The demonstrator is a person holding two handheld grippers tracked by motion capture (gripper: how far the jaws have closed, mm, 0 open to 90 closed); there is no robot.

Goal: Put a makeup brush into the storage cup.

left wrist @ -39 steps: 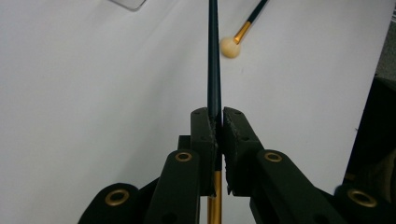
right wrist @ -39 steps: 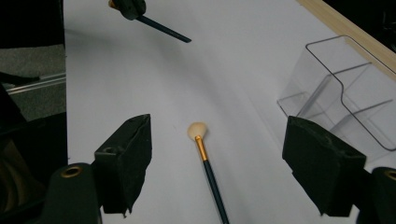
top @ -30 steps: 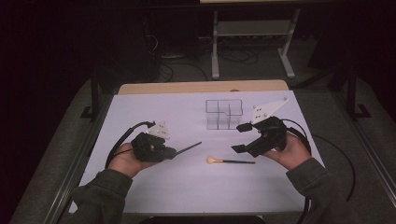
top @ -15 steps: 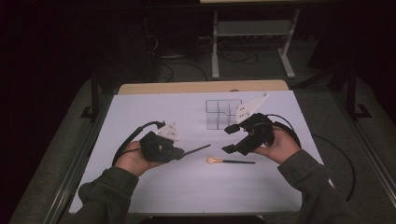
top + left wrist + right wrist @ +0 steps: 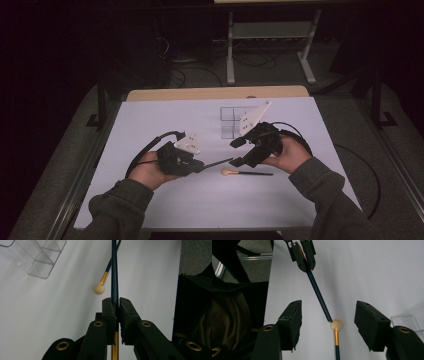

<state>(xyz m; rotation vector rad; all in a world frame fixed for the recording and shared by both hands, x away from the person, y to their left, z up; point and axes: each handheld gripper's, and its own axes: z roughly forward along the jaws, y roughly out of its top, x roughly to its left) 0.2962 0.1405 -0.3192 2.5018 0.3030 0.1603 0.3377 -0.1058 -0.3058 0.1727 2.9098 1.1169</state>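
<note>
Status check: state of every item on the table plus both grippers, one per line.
left gripper: jaws shut on the dark-handled brush, held off the mat.
dark-handled brush: clamped near its gold ferrule, handle pointing out toward the right gripper.
right gripper: jaws open and just been closing, the held brush's handle tip between them, pads not touching it.
makeup brush: lying flat on the mat, untouched.
clear organizer: upright on the mat, compartments empty.

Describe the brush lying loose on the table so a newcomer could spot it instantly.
On the white table sheet, below the clear plastic compartment organizer, lies a slim dark-handled makeup brush with gold ferrule and round cream tip. Unlike the similar dark-handled brush nearby, no claw holds it.
</note>
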